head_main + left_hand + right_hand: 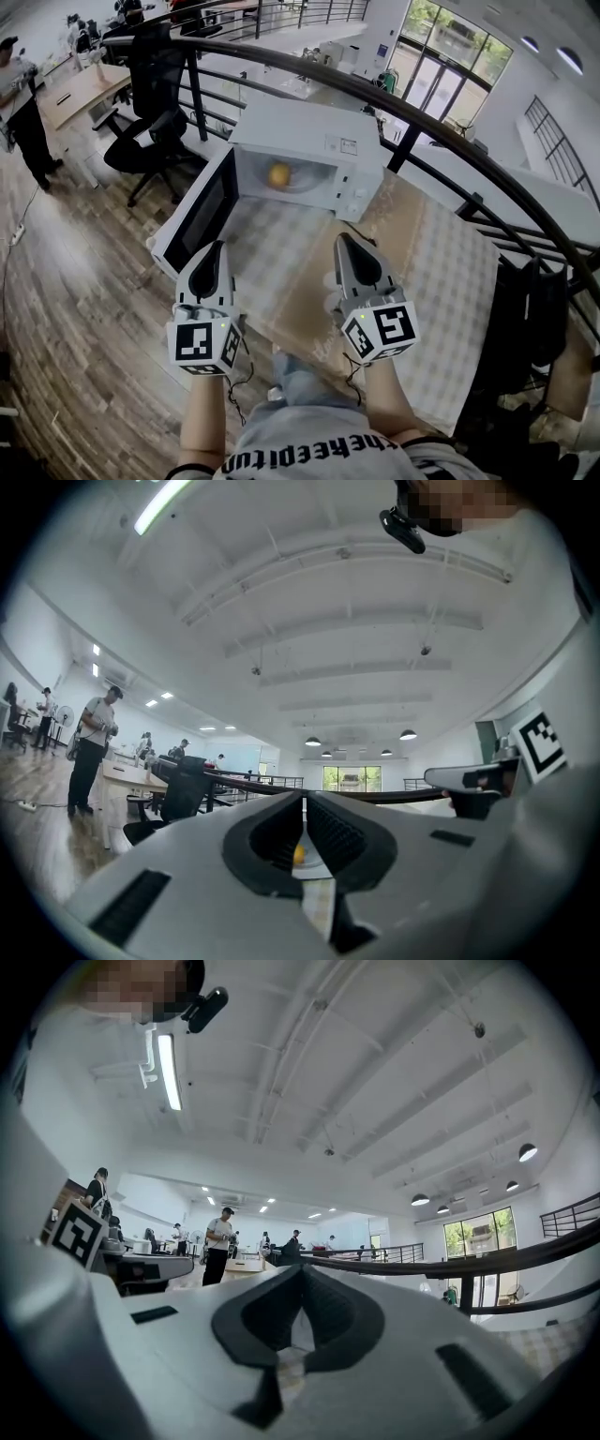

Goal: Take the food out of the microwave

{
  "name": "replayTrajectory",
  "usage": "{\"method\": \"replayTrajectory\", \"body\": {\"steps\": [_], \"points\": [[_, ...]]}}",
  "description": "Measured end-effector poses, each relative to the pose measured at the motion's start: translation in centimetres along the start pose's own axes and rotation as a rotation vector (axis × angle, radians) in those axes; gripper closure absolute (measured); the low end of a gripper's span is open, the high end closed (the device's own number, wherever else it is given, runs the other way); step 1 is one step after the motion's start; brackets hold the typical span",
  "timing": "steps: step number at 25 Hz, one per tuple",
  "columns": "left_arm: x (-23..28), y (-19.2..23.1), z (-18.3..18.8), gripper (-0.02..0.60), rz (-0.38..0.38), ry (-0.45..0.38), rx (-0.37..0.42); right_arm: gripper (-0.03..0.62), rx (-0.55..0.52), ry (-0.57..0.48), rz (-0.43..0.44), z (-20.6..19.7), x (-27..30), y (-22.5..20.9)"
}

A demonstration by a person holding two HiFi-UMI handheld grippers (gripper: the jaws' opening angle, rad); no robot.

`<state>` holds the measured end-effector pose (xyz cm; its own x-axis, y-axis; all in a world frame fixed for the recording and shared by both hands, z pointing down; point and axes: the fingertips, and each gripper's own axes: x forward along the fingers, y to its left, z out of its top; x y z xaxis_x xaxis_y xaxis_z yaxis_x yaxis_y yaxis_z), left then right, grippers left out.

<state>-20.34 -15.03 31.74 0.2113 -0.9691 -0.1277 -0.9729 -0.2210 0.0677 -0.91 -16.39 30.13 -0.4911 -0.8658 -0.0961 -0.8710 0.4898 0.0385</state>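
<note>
The white microwave (319, 141) stands on the table with its door (197, 211) swung open to the left. Inside it, a yellow round food item (279, 174) rests on a pale plate (302, 185). My left gripper (218, 246) is shut and empty, hanging short of the door's near edge. My right gripper (342, 239) is also shut with nothing in it, over the table in front of the microwave. In the left gripper view the jaws (305, 799) meet and the food (298, 854) shows as a yellow speck through the slit below them. The right gripper view shows its jaws (302, 1269) closed too.
A checked cloth covers the table (441, 281). A dark curved railing (422, 122) runs behind the microwave. A black office chair (155, 122) stands at the back left, and a person (23, 103) stands by a desk at the far left.
</note>
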Motion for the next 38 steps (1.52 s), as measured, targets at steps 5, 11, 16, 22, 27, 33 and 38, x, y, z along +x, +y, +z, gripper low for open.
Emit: {"method": "replayTrajectory", "body": {"steps": [5,11,16,22,27,33,38], "points": [[2.9,1.1,-0.5,0.568,-0.006,0.008,-0.006,0.589,0.009,0.007,0.000,-0.7,3.2,-1.1],[6.9,1.6,-0.8,0.568,-0.035,0.014,-0.014,0.589,0.005,0.011,-0.006,-0.9,6.9,-3.0],[10.2,1.7,-2.1,0.568,-0.054,0.037,-0.023,0.589,0.017,0.044,-0.015,-2.8,9.1,-4.7],[13.5,1.3,-4.9,0.568,-0.085,0.093,-0.034,0.589,0.044,0.082,-0.028,-5.5,11.2,-6.8],[15.4,0.9,-8.3,0.568,-0.096,0.158,-0.040,0.589,0.079,0.108,-0.024,-8.2,12.7,-7.8],[17.5,0.6,-11.9,0.568,-0.125,0.227,-0.037,0.589,0.102,0.134,-0.012,-10.7,14.4,-8.5],[19.2,0.3,-14.3,0.566,-0.155,0.263,-0.056,0.589,0.114,0.160,-0.008,-12.5,15.3,-9.1]]}}
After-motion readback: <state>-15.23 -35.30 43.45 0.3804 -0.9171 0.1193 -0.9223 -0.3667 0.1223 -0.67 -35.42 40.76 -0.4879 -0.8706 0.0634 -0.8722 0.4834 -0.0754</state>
